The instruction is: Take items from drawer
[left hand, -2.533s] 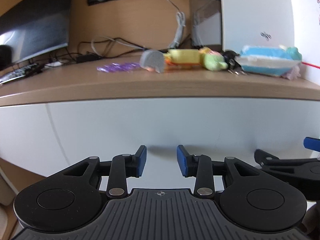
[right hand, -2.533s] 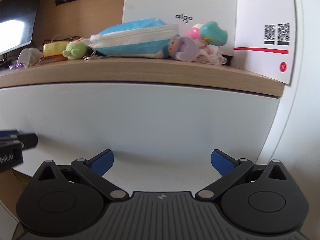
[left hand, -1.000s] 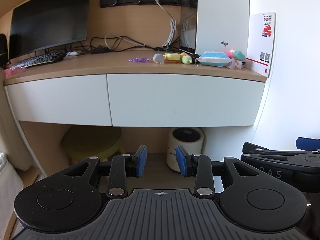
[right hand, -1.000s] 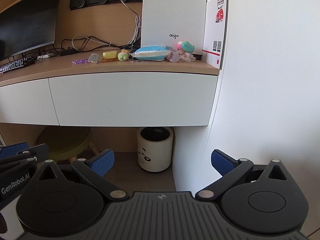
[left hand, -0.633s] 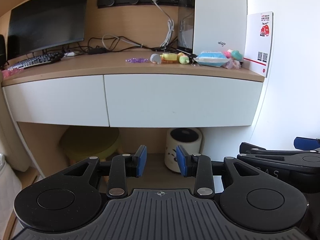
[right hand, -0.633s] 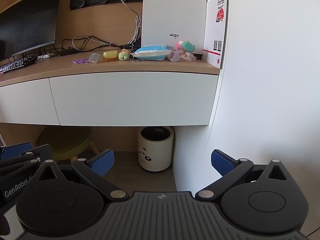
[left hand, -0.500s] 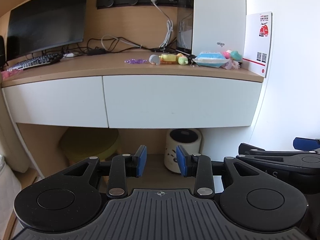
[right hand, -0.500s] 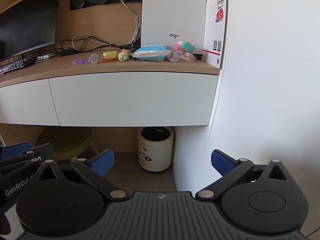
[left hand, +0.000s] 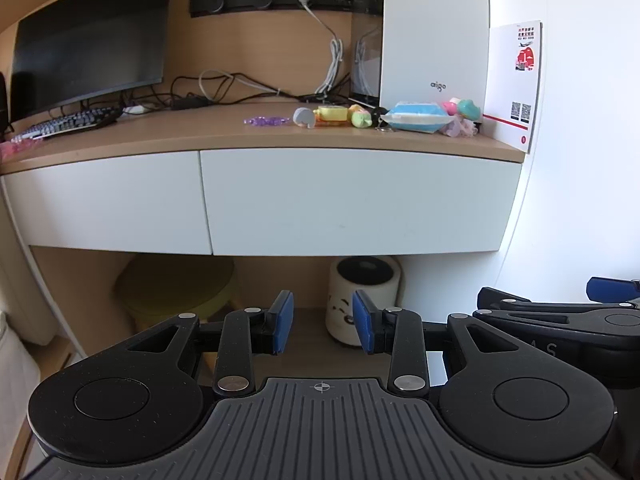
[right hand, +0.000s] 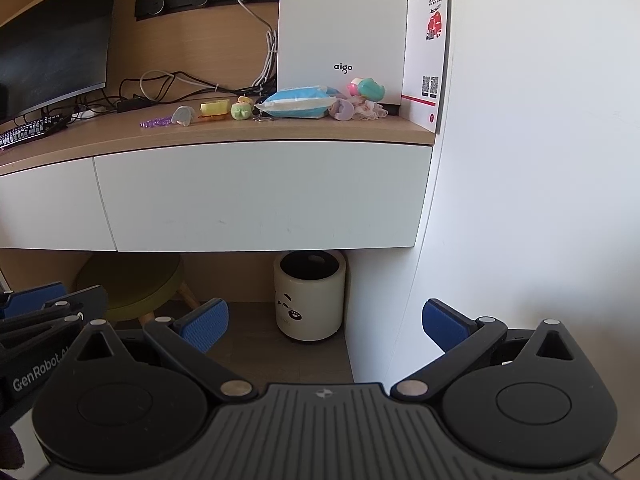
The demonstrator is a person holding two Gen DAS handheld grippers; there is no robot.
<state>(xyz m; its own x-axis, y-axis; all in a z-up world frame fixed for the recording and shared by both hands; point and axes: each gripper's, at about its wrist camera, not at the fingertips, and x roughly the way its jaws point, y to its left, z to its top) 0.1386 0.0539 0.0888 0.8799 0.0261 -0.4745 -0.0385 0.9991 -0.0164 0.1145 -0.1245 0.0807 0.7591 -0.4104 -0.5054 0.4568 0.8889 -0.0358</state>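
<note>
The white right-hand drawer front (left hand: 352,200) (right hand: 260,196) under the wooden desk is closed flush, so its inside is hidden. Along the desk top above it lie purple beads (left hand: 266,121), a grey toy (left hand: 304,117), a yellow item (left hand: 332,114), a green toy (left hand: 360,119), a blue tissue pack (left hand: 416,118) (right hand: 298,102) and a pink and teal toy (right hand: 366,87). My left gripper (left hand: 323,326) hangs well back from the drawer, narrowly open and holding nothing. Beside it, my right gripper (right hand: 324,320) stands wide open, also with nothing in it.
A white computer case (right hand: 344,28) and a red-and-white card (right hand: 430,48) stand at the desk's right end against the white wall. A monitor (left hand: 88,60) and keyboard (left hand: 64,122) are to the left. Under the desk sit a white bin (right hand: 310,296) and a green stool (right hand: 132,280).
Both grippers have drawn far back from the drawer front since 2.5 s ago; the whole desk now shows. Over the last half second they barely move. The jaws are unchanged.
</note>
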